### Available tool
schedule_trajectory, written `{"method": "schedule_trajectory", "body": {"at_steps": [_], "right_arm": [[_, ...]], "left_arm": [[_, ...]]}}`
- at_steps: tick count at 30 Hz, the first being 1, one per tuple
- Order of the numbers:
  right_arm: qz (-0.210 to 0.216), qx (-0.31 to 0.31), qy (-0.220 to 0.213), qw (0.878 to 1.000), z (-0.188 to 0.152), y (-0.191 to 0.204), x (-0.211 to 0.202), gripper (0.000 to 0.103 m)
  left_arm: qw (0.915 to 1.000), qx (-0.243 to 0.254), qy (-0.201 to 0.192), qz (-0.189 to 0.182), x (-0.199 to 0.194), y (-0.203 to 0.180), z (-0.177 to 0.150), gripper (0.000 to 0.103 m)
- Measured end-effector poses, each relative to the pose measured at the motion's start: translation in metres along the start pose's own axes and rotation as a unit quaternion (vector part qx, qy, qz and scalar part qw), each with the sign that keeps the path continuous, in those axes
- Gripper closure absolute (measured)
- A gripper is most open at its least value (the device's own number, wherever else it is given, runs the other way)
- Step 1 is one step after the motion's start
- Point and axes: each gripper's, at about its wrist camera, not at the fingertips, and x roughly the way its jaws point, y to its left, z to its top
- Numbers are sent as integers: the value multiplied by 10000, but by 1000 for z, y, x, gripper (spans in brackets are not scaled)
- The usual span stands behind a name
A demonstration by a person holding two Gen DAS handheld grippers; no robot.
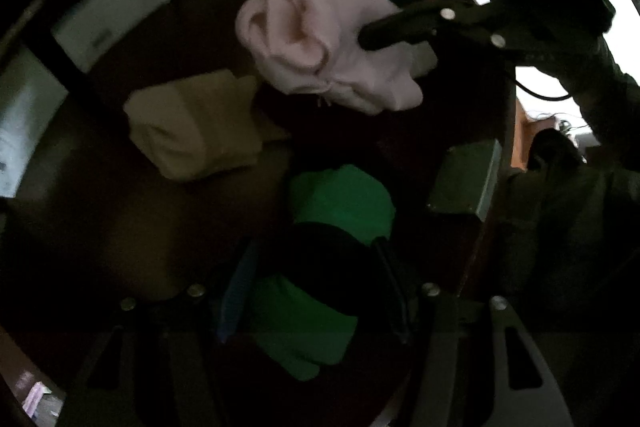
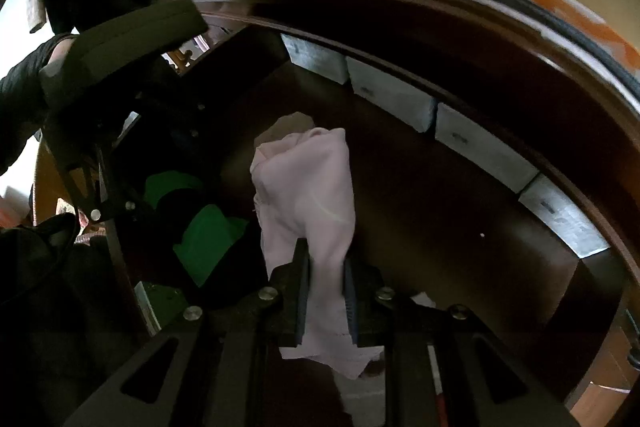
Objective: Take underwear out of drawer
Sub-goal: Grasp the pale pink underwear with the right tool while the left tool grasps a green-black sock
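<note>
- Drawer (image 2: 440, 211): dark wood, open, white boxes (image 2: 480, 143) lining the back wall; floor in deep shadow, corners hard to read
- Pink underwear (image 2: 316, 187): pinched between the pressed-together fingers of the right gripper (image 2: 327, 301), hanging above the drawer floor; best lifted straight up, clear of the front edge
- Beige piece (image 1: 196, 127): lying loose, untouched
- Green-and-black garment (image 1: 340, 203): straddled by the half-spread left gripper (image 1: 316, 291), pad contact not discernible; lower end cut off
</note>
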Motion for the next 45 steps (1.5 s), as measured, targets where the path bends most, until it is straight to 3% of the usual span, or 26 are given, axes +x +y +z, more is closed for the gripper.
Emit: {"method": "schedule_trajectory", "body": {"at_steps": [3, 12, 15, 17, 19, 27, 28, 29, 30, 37, 42, 45], "right_arm": [[49, 35, 24, 10000, 0, -1, 3, 86], [277, 269, 157, 9991, 4, -9, 14, 84], [249, 288, 216, 9990, 3, -10, 18, 69], [288, 293, 266, 9988, 3, -9, 22, 51], [301, 253, 270, 9989, 4, -5, 23, 50], [92, 95, 263, 9996, 7, 3, 25, 51], [86, 47, 259, 9996, 7, 6, 24, 62], [76, -6, 240, 9997, 8, 9, 22, 80], [45, -23, 202, 9998, 9, 11, 21, 82], [16, 194, -256, 9995, 9, 17, 3, 85], [-104, 335, -479, 9982, 2, 21, -10, 85], [-233, 399, -619, 9970, -1, 22, -12, 85]], "left_arm": [[9995, -32, 150, -274, 6, -1, 4, 44], [9987, -111, 399, -299, 27, -3, 8, 44], [9990, -102, 328, -294, 27, -6, 7, 46], [9992, -115, 268, -289, 26, -7, 6, 48], [9992, -144, 199, -314, 27, -8, 5, 56], [9996, -122, -239, -43, 19, -22, -4, 80], [9992, -152, -358, 47, 17, -32, -5, 81], [9989, -174, -425, 106, 14, -33, -6, 82], [9982, -204, -530, 188, 11, -36, -8, 82], [9868, -528, -1341, 734, -16, -34, -28, 84], [9770, -703, -1761, 972, -23, -46, -38, 84], [9718, -833, -1979, 972, -26, -32, -52, 84]]}}
